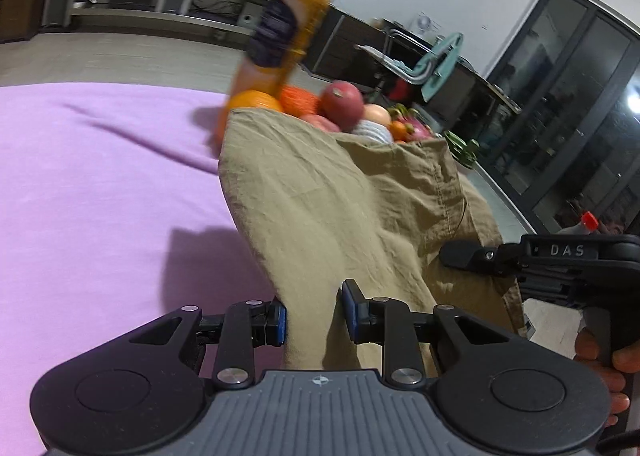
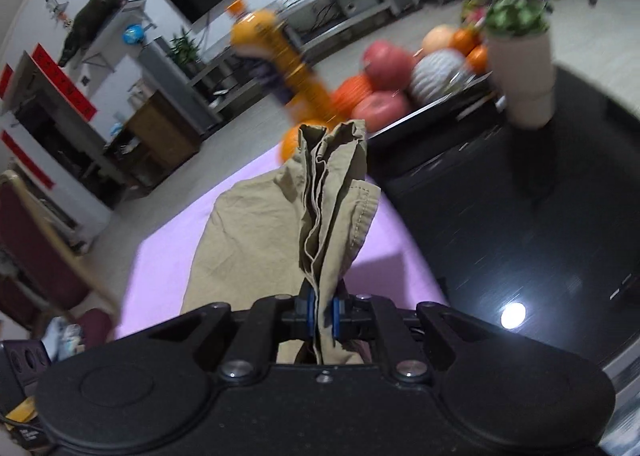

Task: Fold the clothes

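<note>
A khaki garment point(image 1: 340, 207) hangs lifted above the purple cloth point(image 1: 100, 175) that covers the table. My left gripper point(image 1: 314, 316) is shut on a bunched lower part of it, its blue pads point(image 1: 280, 322) pressing the fabric from both sides. My right gripper point(image 2: 323, 316) is shut on a folded edge of the same garment point(image 2: 256, 236), which stands up in pleats in front of it. In the left wrist view the right gripper point(image 1: 456, 256) reaches in from the right against the fabric, held by a hand point(image 1: 600, 356).
An orange juice bottle point(image 1: 288, 27) and a tray of fruit point(image 1: 342, 99) stand just behind the garment. A potted plant in a beige cup point(image 2: 520, 71) sits on the glossy black table point(image 2: 540, 236) to the right. A red-capped bottle point(image 1: 588, 221) shows at the far right.
</note>
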Demonstrator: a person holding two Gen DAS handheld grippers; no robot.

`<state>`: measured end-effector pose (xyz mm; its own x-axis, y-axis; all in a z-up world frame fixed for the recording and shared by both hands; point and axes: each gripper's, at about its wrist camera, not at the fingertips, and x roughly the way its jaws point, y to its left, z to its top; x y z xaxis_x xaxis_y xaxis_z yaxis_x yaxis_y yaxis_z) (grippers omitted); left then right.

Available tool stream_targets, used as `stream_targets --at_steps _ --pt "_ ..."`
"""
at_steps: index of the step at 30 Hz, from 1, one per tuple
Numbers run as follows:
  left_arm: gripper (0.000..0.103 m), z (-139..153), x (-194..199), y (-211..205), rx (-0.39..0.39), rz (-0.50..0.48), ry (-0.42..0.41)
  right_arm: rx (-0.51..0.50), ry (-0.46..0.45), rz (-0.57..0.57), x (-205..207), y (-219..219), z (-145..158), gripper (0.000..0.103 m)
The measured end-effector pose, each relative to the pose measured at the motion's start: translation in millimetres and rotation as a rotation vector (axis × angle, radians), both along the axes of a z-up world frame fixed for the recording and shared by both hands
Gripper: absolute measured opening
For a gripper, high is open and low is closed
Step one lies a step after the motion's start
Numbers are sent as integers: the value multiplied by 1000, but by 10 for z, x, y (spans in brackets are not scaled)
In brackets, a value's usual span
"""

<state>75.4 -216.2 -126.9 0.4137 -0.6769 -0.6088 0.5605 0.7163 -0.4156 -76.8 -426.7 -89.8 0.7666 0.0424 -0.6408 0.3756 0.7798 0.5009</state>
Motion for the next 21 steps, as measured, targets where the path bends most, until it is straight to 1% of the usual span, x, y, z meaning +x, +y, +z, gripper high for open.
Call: stream_targets --at_steps 2,3,4,5,6,7,8,9,10,11,12,13,14,15,17,18,19,20,21 --pt "27 -165 80 -225 15 7 4 -29 10 -19 53 -170 -131 8" --pt "29 -270 131 -304 36 16 7 -23 15 -34 89 -253 -243 8" --pt "31 -396 196 -380 64 30 20 -15 22 -51 131 -334 -365 8" --pt "36 -544 281 -449 104 46 47 0 36 -72 188 -412 -516 8" --pt "48 -683 364 -494 141 72 77 12 51 -93 242 -479 -673 9" --pt "56 -769 429 -492 143 98 100 10 75 -113 286 -518 -843 11" --pt "58 -800 486 -463 121 109 136 -7 114 -135 342 -560 -988 21" --pt "56 -795 532 -431 101 112 185 -20 165 -151 382 -595 -1104 36" --pt "53 -756 546 -392 93 105 210 -15 188 -152 382 -620 -1171 39" --pt "49 -703 545 -348 89 93 220 -1 167 -148 325 -635 -1169 39" --pt "50 -633 519 -292 88 84 205 15 146 -148 245 -648 -1128 42" --pt "50 -546 465 -232 88 76 169 26 124 -148 150 -660 -1066 45" --pt "50 -456 404 -174 86 69 131 32 100 -148 49 -668 -998 53" --pt "49 -377 322 -131 83 51 94 20 76 -146 -71 -661 -908 57" --pt "45 -246 110 -71 82 -6 21 -8 36 -131 -285 -614 -735 60" --pt "44 -192 -19 -48 91 -45 -14 -19 19 -117 -375 -577 -659 60" --pt "40 -168 -138 -68 108 -87 -52 -23 1 -90 -442 -526 -610 60" --pt "35 -175 -265 -121 134 -130 -96 -29 -10 -60 -489 -471 -584 51" --pt "35 -214 -383 -181 168 -162 -134 -46 4 -17 -473 -402 -631 33"
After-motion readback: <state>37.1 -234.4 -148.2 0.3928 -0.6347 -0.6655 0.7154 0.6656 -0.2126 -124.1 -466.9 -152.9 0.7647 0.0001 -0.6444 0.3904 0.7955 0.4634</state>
